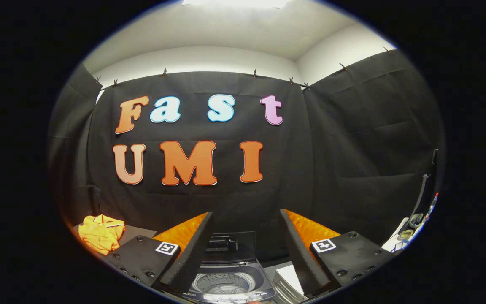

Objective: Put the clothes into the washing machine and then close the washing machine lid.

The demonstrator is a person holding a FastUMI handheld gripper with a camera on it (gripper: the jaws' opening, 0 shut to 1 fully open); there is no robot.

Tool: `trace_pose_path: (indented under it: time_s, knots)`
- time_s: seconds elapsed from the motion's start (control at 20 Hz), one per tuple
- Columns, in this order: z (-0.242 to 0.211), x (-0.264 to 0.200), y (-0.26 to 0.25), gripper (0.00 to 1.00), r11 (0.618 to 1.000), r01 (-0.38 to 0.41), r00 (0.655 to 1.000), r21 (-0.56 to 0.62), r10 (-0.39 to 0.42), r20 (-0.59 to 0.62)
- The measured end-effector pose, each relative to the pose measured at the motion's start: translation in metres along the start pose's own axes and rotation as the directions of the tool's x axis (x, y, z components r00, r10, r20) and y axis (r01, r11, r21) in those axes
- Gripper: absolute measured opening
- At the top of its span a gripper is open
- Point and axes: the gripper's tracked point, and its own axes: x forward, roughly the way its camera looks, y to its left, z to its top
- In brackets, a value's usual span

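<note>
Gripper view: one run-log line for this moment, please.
tool: open, holding nothing | washing machine: lid up, between fingers | orange clothes: outside machine, beyond one finger | step: pickup not yet done

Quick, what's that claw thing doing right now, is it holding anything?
Gripper: open and holding nothing, its fingers spread above the open washing machine.

Crumpled cloth garment [101, 232]; glossy plastic washing machine [230, 283], perforated metal drum [225, 283].

Tool [246, 249] spread above open washing machine [226, 283], clothes [101, 232] beside, seemingly untouched
</note>
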Motion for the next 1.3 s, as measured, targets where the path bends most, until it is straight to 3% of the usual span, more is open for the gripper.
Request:
trace_pose_path:
  time_s: [0.95,1.3]
  knots:
    - [0.009,-0.011,0.019,0.98,1.000,-0.008,1.000,0.004,0.008,0.003]
    - [0.001,-0.009,0.071,0.98,0.997,-0.068,0.998,0.033,0.068,-0.009]
